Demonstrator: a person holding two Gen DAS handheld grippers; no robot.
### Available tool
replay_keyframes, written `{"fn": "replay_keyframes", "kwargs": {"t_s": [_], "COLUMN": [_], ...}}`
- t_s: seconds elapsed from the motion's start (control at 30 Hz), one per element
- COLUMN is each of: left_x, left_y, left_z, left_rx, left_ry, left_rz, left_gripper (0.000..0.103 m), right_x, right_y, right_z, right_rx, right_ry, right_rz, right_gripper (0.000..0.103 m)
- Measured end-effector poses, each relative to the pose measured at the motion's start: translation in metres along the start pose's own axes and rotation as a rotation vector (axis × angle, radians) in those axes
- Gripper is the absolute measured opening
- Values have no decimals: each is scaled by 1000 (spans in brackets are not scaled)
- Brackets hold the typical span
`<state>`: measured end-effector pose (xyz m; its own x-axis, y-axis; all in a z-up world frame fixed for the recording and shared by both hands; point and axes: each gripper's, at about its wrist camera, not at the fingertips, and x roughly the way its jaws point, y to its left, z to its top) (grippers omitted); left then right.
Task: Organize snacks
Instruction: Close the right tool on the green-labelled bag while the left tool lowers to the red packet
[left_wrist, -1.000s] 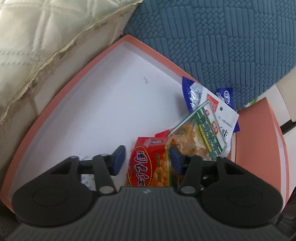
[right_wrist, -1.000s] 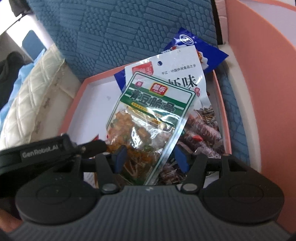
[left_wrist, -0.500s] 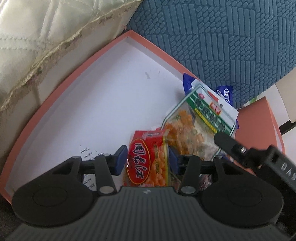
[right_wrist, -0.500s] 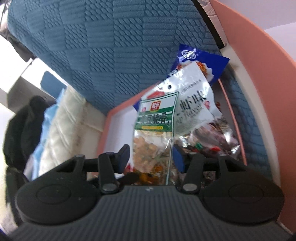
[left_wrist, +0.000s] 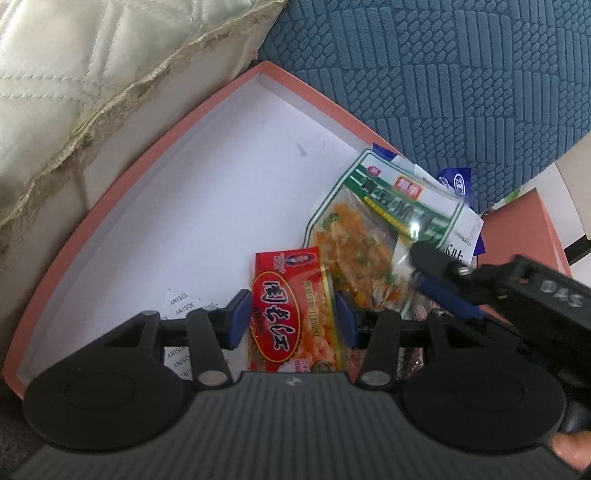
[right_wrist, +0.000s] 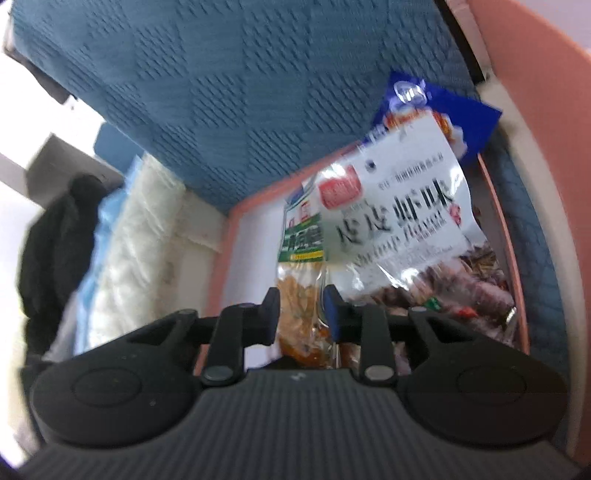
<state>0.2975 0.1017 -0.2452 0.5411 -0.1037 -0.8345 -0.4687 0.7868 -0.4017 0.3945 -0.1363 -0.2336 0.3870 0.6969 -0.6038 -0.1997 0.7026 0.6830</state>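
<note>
Left wrist view: the left gripper (left_wrist: 293, 319) sits low over the near edge of a shallow pink-walled box (left_wrist: 155, 136) with a white floor, and its blue pads flank a red snack packet (left_wrist: 291, 314) that lies flat on that floor. The pads stand just beside the packet's two long edges with the jaws spread; whether they press it cannot be told. A green-labelled bag of orange snack pieces (left_wrist: 373, 236) lies beside the red packet toward the box's right wall, overlapping a white bag and a blue bag at the far right corner. The right gripper (left_wrist: 436, 275) enters from the right and its blue-padded fingers meet the lower end of the green-labelled bag. Right wrist view: the right gripper (right_wrist: 301, 314) has its jaws clenched on the green-labelled bag (right_wrist: 301, 258), which stands edge-on between the pads. Behind it rest the white shrimp-flavour bag (right_wrist: 399, 206) and the blue bag (right_wrist: 469, 118) against the box's far right corner. A blue textured cushion (right_wrist: 236, 85) lies past the box's far wall, and a cream quilted pillow (left_wrist: 92, 59) lies along its left wall.
</note>
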Motion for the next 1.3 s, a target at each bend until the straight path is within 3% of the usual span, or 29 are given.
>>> {"fn": "replay_keyframes", "kwargs": {"t_s": [0.1,0.27,0.33,0.43,0.57,0.77,0.87,1.0,1.17,1.3], "left_x": [-1,-1,-1,-1,1,-1,-2,0,3,4], "left_y": [1,2,0,0,-2,-1,-3,-4,-4,-3], "left_z": [1,1,0,-1,-2,-3,-3,-3,-1,-1], "left_rx": [-9,-10,-6,-2,15,18,31,41,41,34], "left_ry": [-3,0,-1,-3,-3,5,4,3,6,8], "left_rz": [4,2,5,6,21,19,25,31,37,36], "left_gripper": [55,55,55,55,55,55,55,55,55,55], "right_x": [4,0,3,9,22,25,28,28,24,28], "right_y": [-14,-2,7,14,7,19,21,13,-4,-3], "right_z": [7,14,15,16,16,5,4,9,14,14], "right_rx": [137,73,7,-68,-75,-224,-262,-220,-83,-107], "right_ry": [20,18,18,-13,2,-17,-14,-37,23,51], "right_rz": [128,266,225,60,-25,-181,-199,-196,-58,-56], "right_gripper": [30,30,30,30,28,24,25,25,28,28]}}
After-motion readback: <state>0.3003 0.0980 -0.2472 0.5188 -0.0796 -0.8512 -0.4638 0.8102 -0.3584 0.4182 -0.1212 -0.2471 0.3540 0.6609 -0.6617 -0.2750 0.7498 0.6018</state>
